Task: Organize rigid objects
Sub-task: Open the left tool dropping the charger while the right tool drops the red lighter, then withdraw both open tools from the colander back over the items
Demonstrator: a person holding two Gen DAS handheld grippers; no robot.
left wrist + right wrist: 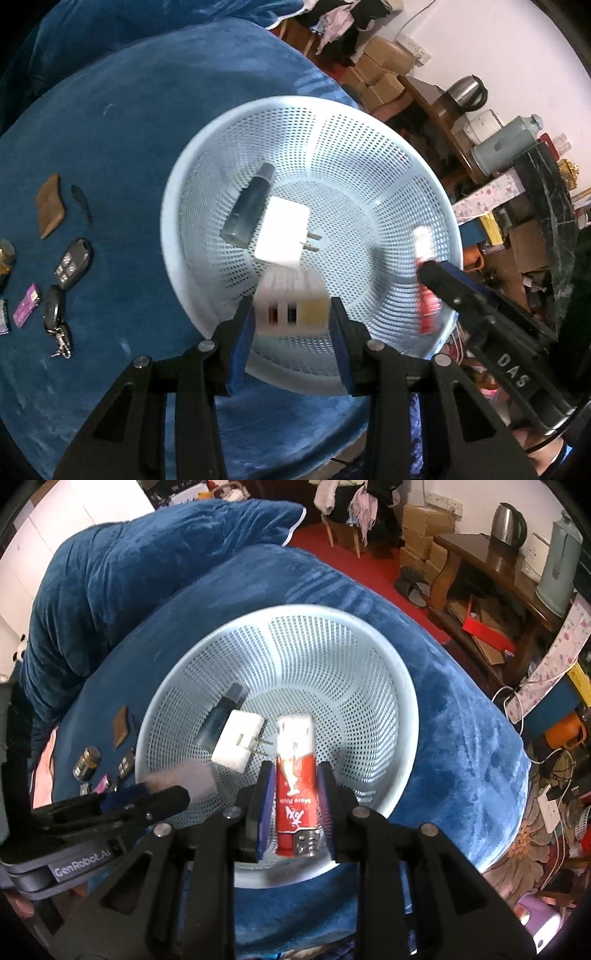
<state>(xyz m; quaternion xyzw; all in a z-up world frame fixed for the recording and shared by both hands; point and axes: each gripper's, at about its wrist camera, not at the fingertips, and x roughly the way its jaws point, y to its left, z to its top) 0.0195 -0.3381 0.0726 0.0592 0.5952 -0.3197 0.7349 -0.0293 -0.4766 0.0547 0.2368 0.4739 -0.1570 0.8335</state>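
Observation:
A pale blue perforated basket (369, 122) (388, 672) sits on a blue blanket. Inside lie a dark bottle (247, 210) (219, 716) and a white plug adapter (282, 232) (238, 740). My left gripper (291, 314) is shut on a small white and yellow box (293, 302) over the basket's near side. My right gripper (295, 794) is shut on a red and white lighter (295, 775), also over the basket; it shows blurred in the left wrist view (426, 291).
On the blanket left of the basket lie a brown comb (51, 205), a key fob (72, 264), a second fob with a clip (55, 312), and a pink drive (26, 304). A wooden side table with a kettle (508, 520) stands at right.

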